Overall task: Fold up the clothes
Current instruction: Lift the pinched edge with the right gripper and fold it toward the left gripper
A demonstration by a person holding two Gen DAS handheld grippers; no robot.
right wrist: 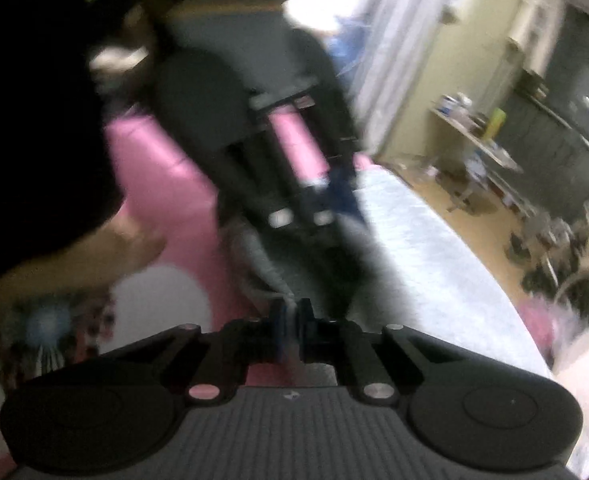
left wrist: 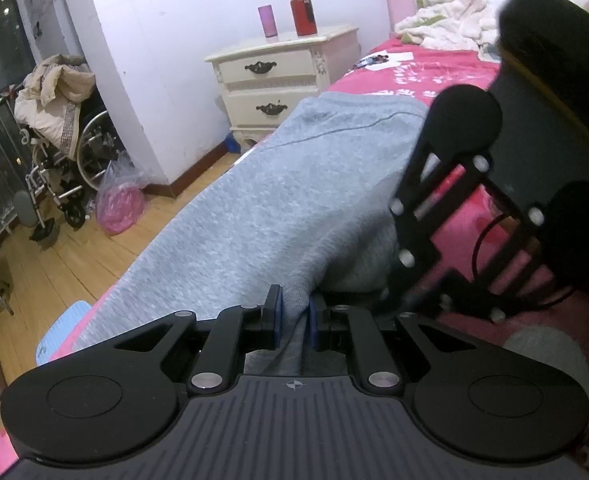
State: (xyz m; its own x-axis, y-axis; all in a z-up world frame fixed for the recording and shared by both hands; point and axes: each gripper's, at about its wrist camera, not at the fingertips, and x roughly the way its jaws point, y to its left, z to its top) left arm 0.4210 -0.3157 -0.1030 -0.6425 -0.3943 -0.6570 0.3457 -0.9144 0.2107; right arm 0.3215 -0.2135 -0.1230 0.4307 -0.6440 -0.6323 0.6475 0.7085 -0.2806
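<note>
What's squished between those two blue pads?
In the left wrist view, a fold of the grey sweatshirt sits pinched between the blue pads of the left gripper.

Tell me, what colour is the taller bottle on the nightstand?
Red bottle, dark cap; the left wrist view shows it best.

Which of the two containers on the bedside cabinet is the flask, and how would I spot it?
Find the cream bedside cabinet against the white wall beside the pink bed. Two containers stand on top. The flask is the taller red one on the right with a lid; its neighbour is a plain purple cup.

Grey fleece garment (left wrist: 278, 184) — spread lengthwise along the pink bed, near edge bunched.
</note>
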